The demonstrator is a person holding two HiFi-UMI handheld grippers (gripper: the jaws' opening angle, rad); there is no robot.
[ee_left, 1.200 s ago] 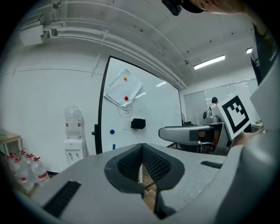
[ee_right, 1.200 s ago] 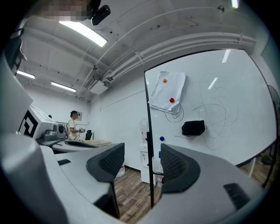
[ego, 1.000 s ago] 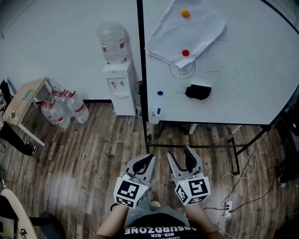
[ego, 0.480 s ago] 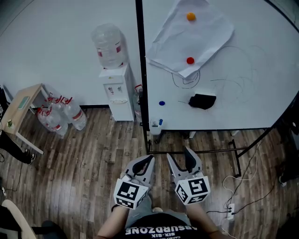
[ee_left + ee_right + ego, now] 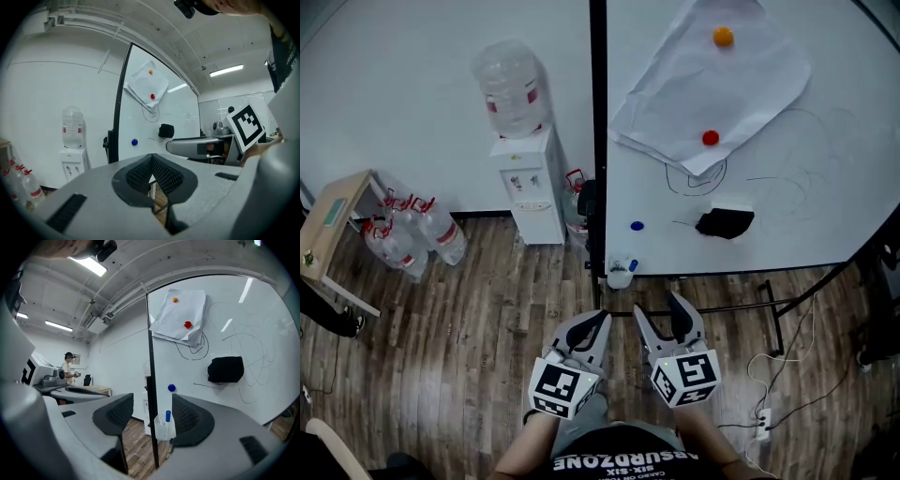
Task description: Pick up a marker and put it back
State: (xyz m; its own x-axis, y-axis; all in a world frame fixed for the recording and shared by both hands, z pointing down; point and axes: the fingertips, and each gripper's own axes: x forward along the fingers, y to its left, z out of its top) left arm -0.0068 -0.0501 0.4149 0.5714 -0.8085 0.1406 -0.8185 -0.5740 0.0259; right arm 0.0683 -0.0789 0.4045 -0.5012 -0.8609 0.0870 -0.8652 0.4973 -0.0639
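Observation:
A blue marker [image 5: 633, 266] stands upright in a small white cup [image 5: 620, 275] at the whiteboard's [image 5: 825, 197] lower left corner, next to its black frame post [image 5: 598, 141]. In the right gripper view the blue marker [image 5: 168, 416] and the cup [image 5: 165, 428] show between the jaws, still well ahead. My right gripper [image 5: 662, 319] is open and empty. My left gripper [image 5: 593, 322] is shut, pads [image 5: 161, 173] touching, nothing held. Both hang low over the wooden floor, short of the board.
On the board are a black eraser [image 5: 725, 223], a blue magnet [image 5: 637, 226] and a paper sheet [image 5: 712, 84] under red and orange magnets. A water dispenser [image 5: 525, 183] stands left of the post, with water jugs [image 5: 403, 234], a small table [image 5: 333, 220], and cables with a power strip [image 5: 761, 420].
The whiteboard, cup and dispenser have slid rightward and down in the head view and look closer. Both grippers keep their pose and jaw state.

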